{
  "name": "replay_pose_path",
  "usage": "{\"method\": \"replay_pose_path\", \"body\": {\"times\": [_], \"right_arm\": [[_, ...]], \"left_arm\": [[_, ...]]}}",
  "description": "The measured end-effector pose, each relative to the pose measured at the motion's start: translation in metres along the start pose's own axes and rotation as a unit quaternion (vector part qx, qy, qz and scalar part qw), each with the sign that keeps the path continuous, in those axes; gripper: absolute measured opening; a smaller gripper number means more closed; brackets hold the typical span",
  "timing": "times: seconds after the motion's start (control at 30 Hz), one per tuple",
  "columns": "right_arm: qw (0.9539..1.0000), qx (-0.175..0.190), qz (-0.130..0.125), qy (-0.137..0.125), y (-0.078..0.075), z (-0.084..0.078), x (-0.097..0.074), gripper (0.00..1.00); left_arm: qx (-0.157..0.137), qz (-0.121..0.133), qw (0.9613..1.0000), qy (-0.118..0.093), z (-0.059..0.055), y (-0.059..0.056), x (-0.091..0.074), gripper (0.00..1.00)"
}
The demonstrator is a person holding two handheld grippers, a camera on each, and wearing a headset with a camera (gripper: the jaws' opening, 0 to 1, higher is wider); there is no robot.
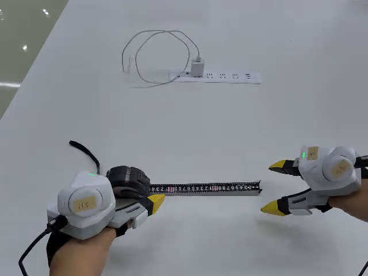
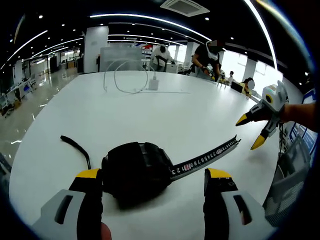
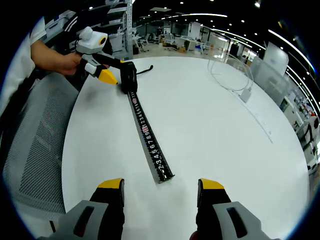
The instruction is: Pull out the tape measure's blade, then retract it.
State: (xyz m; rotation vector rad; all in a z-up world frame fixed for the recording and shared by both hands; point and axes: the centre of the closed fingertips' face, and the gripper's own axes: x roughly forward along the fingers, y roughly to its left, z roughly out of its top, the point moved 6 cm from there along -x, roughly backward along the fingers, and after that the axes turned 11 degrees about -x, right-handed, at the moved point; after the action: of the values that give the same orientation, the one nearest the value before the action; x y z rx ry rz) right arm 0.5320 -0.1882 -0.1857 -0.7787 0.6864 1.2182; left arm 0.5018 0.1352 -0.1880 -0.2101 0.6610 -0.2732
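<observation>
Printed in pale figures along the dark blade [image 3: 149, 140] of the tape measure [image 3: 129, 75]: repeating runs of 1 to 9, read as 2 3 4 5 6 7 8 9 near the tip, with red marks at the tens.

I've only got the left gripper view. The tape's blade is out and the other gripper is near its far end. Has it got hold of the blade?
Observer: No. In the head view the right gripper is open. The blade ends at the mouth of its jaws and touches neither.
Operator: Is it centred between them?
Observer: Roughly. In the right gripper view its end lies about midway between the two jaws.
Operator: And the rest of it?
Observer: That view shows it flat on the table, numbers up, running straight back to the case.
</observation>
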Motion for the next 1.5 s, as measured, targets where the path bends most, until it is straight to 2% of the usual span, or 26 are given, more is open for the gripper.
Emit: {"method": "replay_pose_path", "body": {"times": [0.3,0.43,0.57,1.03,1.23,1.27,1.5], "right_arm": [[0.9998,-0.008,0.012,0.009,-0.007,-0.004,0.006,0.48],[0.9996,-0.015,0.02,0.013,-0.008,-0.005,0.009,0.45],[0.9993,-0.024,0.025,0.017,-0.009,-0.006,0.01,0.43],[0.9975,-0.047,0.048,0.024,-0.01,-0.004,0.019,0.33],[0.9964,-0.058,0.055,0.029,-0.012,-0.003,0.023,0.29],[0.9964,-0.058,0.056,0.028,-0.012,-0.003,0.023,0.29],[0.9955,-0.067,0.061,0.03,-0.014,-0.001,0.026,0.27]], "left_arm": [[-0.017,0.027,0.9995,-0.007,0.001,0.001,0.004,0.76],[-0.038,0.036,0.9985,-0.015,0.004,0.003,0.005,0.73],[-0.036,0.042,0.9984,-0.009,0.003,0.004,0.008,0.72],[-0.046,0.072,0.9962,-0.013,0.004,0.007,0.01,0.68],[-0.045,0.083,0.9955,-0.007,0.003,0.01,0.013,0.65],[-0.054,0.081,0.9952,-0.008,0.003,0.01,0.014,0.65],[-0.058,0.086,0.9946,-0.004,0.001,0.012,0.016,0.64]]}}
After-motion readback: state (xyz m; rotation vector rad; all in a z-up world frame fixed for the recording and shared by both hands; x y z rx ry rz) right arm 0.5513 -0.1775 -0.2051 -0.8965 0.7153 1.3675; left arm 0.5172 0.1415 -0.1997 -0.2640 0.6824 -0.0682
